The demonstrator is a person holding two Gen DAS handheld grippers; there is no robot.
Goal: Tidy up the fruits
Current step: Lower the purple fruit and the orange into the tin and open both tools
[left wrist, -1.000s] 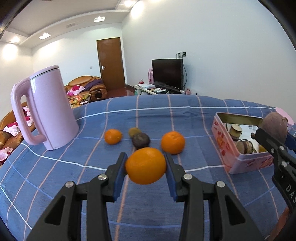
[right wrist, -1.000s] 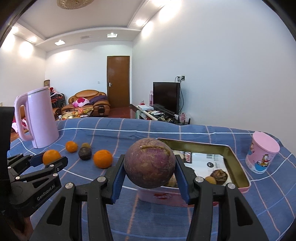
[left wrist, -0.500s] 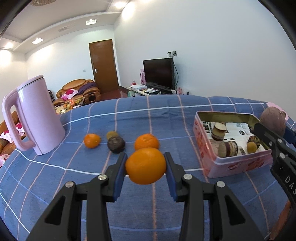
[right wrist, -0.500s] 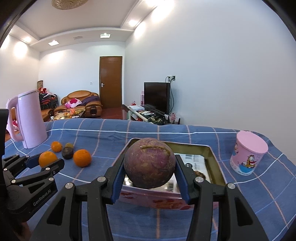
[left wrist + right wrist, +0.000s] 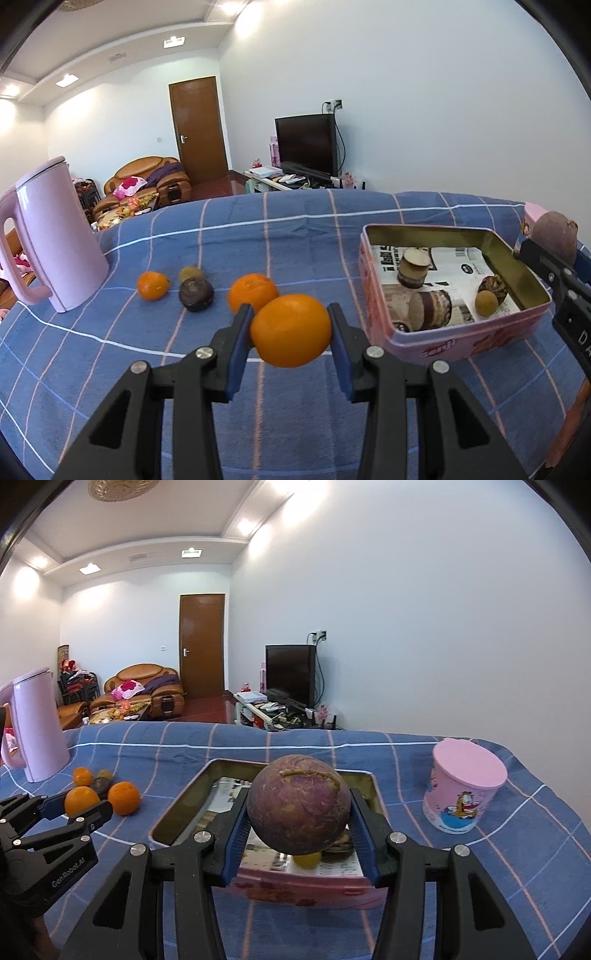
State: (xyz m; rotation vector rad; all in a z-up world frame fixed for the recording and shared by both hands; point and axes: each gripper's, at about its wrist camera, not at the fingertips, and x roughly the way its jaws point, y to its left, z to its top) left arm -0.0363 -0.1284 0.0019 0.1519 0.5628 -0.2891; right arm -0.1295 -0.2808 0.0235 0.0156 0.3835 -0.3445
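Left tongs (image 5: pixel 291 325) clenched on an orange (image 5: pixel 291 331), blue pads pressing both flanks, fruit clear of the cloth. It hangs over the near part of the bench (image 5: pixel 110 369), just left of the pink tin (image 5: pixel 461 341).

Right tongs (image 5: pixel 298 812) clenched on a round purple fruit (image 5: pixel 298 805) with a dry brown stem across the top. It sits above the near half of the tin, not touching the rim as far as the right wrist view shows. In the left wrist view the same fruit shows at the far right edge, beyond the tin's right wall.

Tin: open, gold inside, printed paper lining the bottom. Contents: two cut brown-skinned chunks with pale faces (image 5: pixel 413 267), a dark purple-brown fruit by the right wall, a small yellow-brown round fruit (image 5: pixel 485 302) touching it.

Loose on the blue checked cloth, left of the tin:
- a second orange (image 5: pixel 251 291), just behind the held one
- a dark purple fruit (image 5: pixel 195 294)
- a small olive-brown fruit (image 5: pixel 191 274) touching its far side
- a small tangerine (image 5: pixel 152 285), furthest left

Pink kettle (image 5: pixel 51 236) upright at the far left of the bench, handle facing left. Pink lidded cup (image 5: pixel 463 788) with a cartoon print upright, right of the tin, well apart from it.

Background: TV, brown door, leather sofa.
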